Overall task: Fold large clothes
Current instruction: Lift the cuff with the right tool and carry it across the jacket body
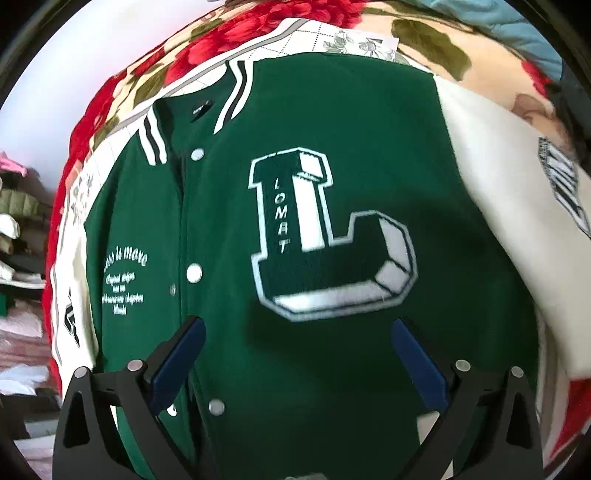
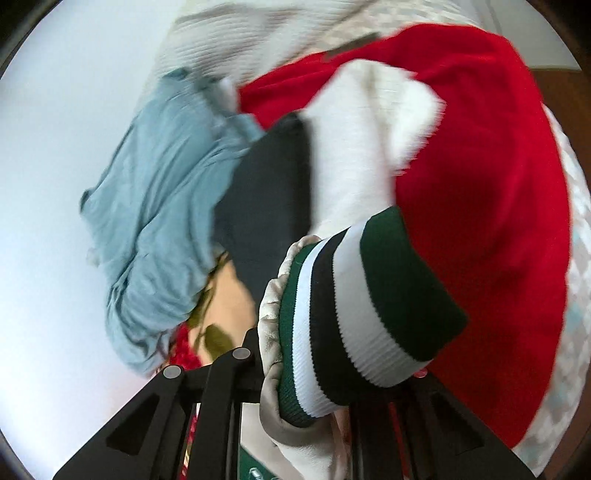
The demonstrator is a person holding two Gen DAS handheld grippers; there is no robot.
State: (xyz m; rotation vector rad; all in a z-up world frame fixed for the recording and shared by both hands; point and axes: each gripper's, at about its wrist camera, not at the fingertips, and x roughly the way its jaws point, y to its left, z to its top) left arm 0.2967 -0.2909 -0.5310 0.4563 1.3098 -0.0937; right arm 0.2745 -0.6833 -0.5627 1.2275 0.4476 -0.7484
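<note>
Varsity jacket (image 1: 332, 229) lies front-up, snapped shut, on a red floral blanket (image 1: 258, 22); blanket margin shows past collar and cream sleeves, clutter beyond the left edge. Left gripper (image 1: 297, 332) hangs over the lower chest, jaws wide apart, holding nothing. Right gripper (image 2: 314, 391) is clamped on the striped cuff (image 2: 354, 310), near a blue garment (image 2: 162, 192)

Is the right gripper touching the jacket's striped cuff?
Touching. The right wrist view shows the striped cuff bunched between the right gripper's black arms, jaws closed on it, the white sleeve trailing away.
</note>
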